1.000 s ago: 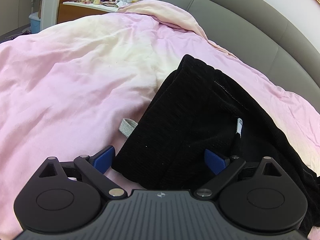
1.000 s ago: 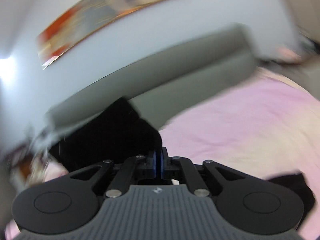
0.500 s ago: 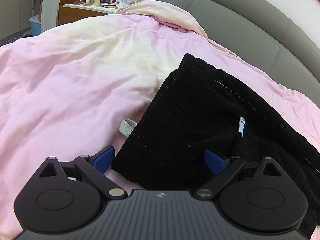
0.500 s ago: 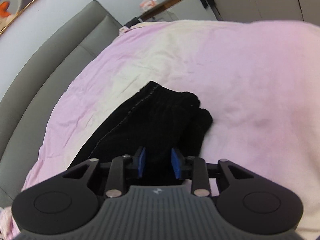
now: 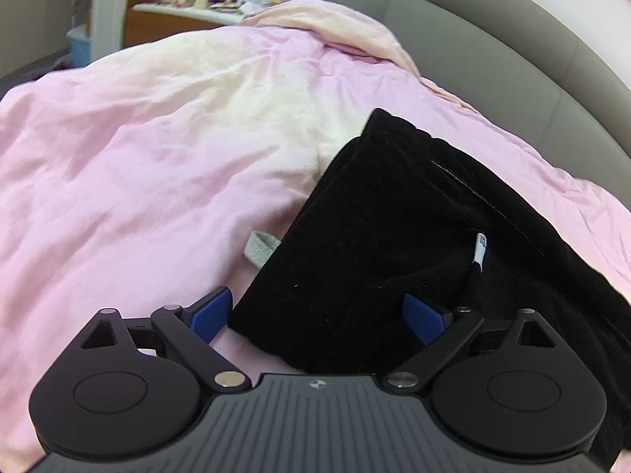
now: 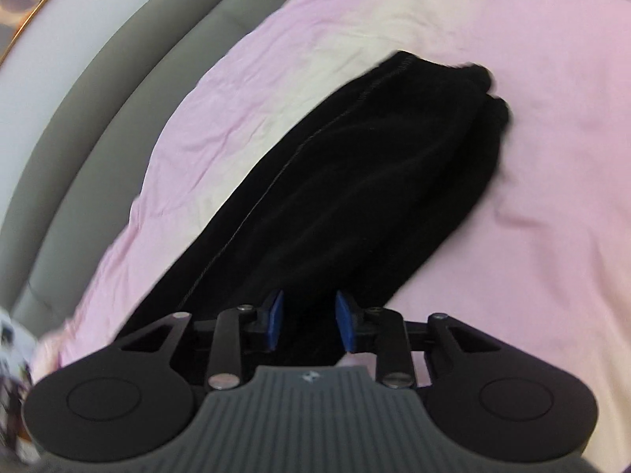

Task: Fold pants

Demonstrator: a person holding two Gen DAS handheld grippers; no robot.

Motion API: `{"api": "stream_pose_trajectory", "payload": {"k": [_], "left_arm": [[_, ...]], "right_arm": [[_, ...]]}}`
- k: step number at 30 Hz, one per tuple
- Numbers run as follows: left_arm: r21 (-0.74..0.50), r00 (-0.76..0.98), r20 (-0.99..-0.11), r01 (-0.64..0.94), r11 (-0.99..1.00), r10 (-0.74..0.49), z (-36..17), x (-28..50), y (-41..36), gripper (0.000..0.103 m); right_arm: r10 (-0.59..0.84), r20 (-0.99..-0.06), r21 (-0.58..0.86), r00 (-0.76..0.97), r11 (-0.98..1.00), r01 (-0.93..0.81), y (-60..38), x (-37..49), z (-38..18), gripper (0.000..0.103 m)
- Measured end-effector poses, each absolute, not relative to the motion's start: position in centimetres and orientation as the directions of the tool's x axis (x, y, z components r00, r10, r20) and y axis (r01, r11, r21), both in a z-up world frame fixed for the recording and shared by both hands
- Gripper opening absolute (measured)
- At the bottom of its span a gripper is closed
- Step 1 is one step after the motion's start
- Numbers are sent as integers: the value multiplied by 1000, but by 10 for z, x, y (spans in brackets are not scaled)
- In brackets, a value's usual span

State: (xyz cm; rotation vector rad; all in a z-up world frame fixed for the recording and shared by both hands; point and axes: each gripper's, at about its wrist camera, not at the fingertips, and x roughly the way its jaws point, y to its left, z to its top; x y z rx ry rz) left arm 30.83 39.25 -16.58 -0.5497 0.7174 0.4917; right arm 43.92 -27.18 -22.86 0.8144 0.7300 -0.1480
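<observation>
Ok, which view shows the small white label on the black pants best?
The left wrist view. There the white label stands out clearly against the black pants, just ahead of the open left tongs. The right wrist view shows the pants lengthwise, blurred, with no label visible.

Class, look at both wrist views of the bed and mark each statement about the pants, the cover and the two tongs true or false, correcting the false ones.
1. The black pants lie on a pink cover. True.
2. The left tongs are shut on the pants. False: their jaws stand wide open.
3. A grey drawstring loop sticks out beside the pants. True.
4. The right tongs grip the headboard. False: they are open over the pants.
5. The pants are white. False: black.
</observation>
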Motion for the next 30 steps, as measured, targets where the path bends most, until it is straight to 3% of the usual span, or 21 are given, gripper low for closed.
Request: {"api": "stream_pose_trajectory", "payload": {"k": [4, 5, 7, 11, 15, 18, 22, 24, 26, 28, 30], "left_arm": [[-388, 657, -737, -602, 698, 158, -166, 302, 396, 103], [-417, 668, -734, -587, 694, 123, -170, 302, 396, 103], [-459, 676, -733, -572, 680, 74, -177, 303, 396, 103], [-536, 706, -708, -551, 640, 14, -182, 300, 400, 103], [-595, 729, -684, -537, 598, -26, -189, 301, 407, 103], [-610, 740, -672, -527, 592, -35, -193, 301, 408, 103], [-610, 742, -669, -522, 596, -36, -191, 300, 407, 103], [-618, 746, -665, -521, 589, -37, -192, 301, 409, 103], [-627, 752, -658, -512, 587, -46, -194, 301, 408, 103], [-626, 753, -656, -509, 591, -46, -195, 300, 406, 103], [-628, 746, -664, -514, 585, -57, -194, 300, 404, 103]], "right_arm": [[160, -613, 660, 774, 642, 390, -267, 436, -231, 31], [169, -602, 677, 780, 626, 387, -268, 440, -235, 28], [211, -563, 730, 799, 580, 362, -276, 447, -242, 0], [244, -432, 811, 868, 527, 256, -285, 438, -215, 0], [215, -471, 811, 856, 488, 323, -296, 421, -215, 0], [209, -589, 749, 780, 503, 431, -308, 432, -246, 6], [352, -505, 861, 788, 271, 430, -341, 434, -281, 5], [287, -503, 858, 815, 275, 433, -353, 427, -270, 17], [161, -512, 838, 844, 309, 450, -369, 419, -254, 49], [36, -511, 816, 859, 336, 471, -387, 416, -246, 63], [10, -518, 811, 855, 322, 488, -407, 422, -251, 64]]}}
